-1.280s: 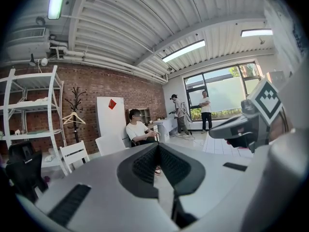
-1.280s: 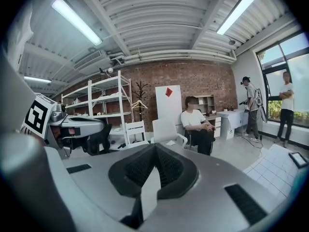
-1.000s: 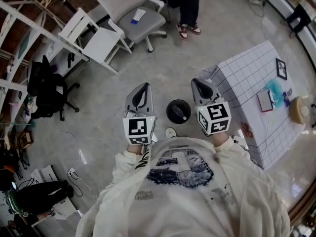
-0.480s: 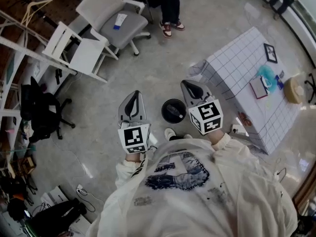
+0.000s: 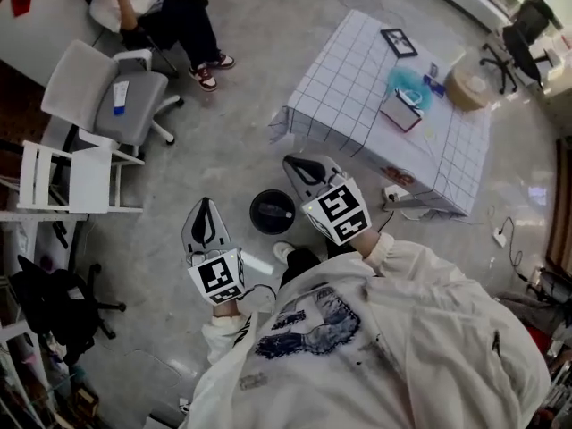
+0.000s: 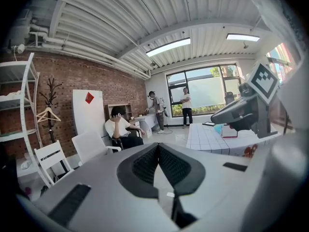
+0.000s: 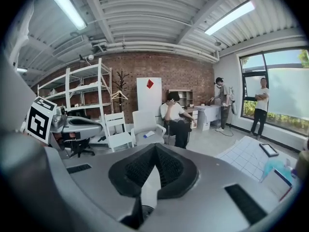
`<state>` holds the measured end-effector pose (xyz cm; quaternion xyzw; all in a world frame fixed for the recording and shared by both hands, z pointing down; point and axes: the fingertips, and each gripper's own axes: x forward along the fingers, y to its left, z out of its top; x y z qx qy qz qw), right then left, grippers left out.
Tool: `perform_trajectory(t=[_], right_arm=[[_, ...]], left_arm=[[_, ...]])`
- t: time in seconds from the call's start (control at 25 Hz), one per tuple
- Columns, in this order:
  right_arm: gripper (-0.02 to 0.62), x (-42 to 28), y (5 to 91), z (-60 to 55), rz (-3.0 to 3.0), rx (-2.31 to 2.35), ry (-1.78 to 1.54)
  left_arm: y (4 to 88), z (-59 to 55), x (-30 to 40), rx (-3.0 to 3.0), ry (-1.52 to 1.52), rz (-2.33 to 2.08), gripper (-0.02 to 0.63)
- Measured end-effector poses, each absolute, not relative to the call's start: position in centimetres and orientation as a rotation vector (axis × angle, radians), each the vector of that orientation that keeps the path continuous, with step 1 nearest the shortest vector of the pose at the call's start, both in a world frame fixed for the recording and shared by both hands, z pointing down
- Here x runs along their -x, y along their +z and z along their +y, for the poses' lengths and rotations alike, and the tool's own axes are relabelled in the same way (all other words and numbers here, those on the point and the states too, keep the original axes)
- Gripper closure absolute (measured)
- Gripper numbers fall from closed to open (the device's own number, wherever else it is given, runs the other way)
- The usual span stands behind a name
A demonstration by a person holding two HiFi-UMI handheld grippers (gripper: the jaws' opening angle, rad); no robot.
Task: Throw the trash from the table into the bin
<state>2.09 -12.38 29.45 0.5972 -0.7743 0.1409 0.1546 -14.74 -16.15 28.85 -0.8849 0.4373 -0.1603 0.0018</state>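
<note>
Two grippers, the left gripper (image 5: 205, 206) and right gripper (image 5: 292, 163), hang with jaws closed and empty either side of the bin (image 5: 272, 211) (likely because nothing is picked yet), while the teal trash (image 5: 407, 82) lies on the table (image 5: 349, 88) beyond.

Open floor (image 5: 223, 155) lies ahead of the left hand-held gripper (image 5: 204, 206) and right hand-held gripper (image 5: 293, 163), bin (image 5: 272, 211) standing between them, table (image 5: 349, 88) blocking the right side, grey swivel chair (image 5: 107, 105), white chair (image 5: 67, 181) and seated person (image 5: 156, 16) lining the left, well apart.
</note>
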Motion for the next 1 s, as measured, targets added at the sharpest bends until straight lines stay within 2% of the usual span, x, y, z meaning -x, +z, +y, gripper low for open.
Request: perform_trajectory(t=[0.44, 1.0], right_arm=[[0.578, -14.5, 28.7, -9.3, -2.125, -1.935, 0.435], [0.578, -35.5, 28.9, -3.1, -1.932, -2.182, 0.481]], left_arm=[[27.8, -15.4, 1.6, 2.831, -0.512, 1.128, 0.600], [28.0, -12.4, -19.9, 2.902, -0.510, 0.829, 0.600]])
